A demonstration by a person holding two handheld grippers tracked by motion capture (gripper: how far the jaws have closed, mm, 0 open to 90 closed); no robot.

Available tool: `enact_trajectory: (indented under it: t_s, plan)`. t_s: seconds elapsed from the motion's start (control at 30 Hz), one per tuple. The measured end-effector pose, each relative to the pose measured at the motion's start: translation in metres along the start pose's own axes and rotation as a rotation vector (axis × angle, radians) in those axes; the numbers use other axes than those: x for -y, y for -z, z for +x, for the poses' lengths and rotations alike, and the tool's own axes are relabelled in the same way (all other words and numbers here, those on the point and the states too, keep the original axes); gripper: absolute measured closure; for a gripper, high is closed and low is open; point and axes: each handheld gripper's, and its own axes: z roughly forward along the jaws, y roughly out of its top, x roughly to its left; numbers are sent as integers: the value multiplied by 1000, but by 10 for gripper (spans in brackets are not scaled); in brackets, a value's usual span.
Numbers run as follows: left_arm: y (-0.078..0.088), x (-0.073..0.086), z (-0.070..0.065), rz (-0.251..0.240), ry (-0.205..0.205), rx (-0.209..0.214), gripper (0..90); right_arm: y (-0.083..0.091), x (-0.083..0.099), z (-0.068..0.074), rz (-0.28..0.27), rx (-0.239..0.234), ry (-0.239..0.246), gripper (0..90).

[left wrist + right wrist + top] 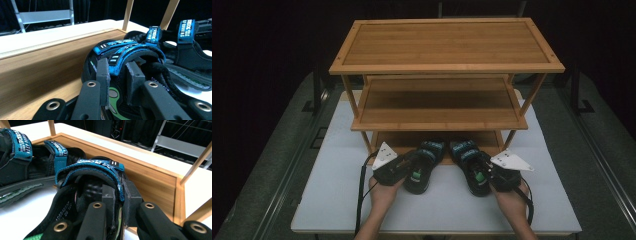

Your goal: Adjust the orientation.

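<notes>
Between the left gripper's (404,167) nearly closed jaws sits the heel strap of the left sandal (422,165); the right gripper (489,175) pinches the right sandal's (469,162) strap the same way. Both sandals lie side by side near the tabletop's (337,190) front edge, long axes running front to back, toes touching the wooden shelf's (437,117) bottom tier.
</notes>
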Motion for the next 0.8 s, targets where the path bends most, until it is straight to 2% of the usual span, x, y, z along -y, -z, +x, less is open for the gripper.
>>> enact_trajectory:
  t_s: [0.3,0.47,0.57,0.8]
  plan:
    - [-9,1,1,-3,-13,-25,757,-14,-3,3,-9,36,16,811]
    - [-17,3,4,17,-1,-39,755,-25,-1,3,-2,38,-6,809]
    - [-19,5,7,25,5,-36,754,-32,2,4,23,35,-5,807]
    - [-18,5,12,42,3,-8,717,-34,3,1,28,13,13,755]
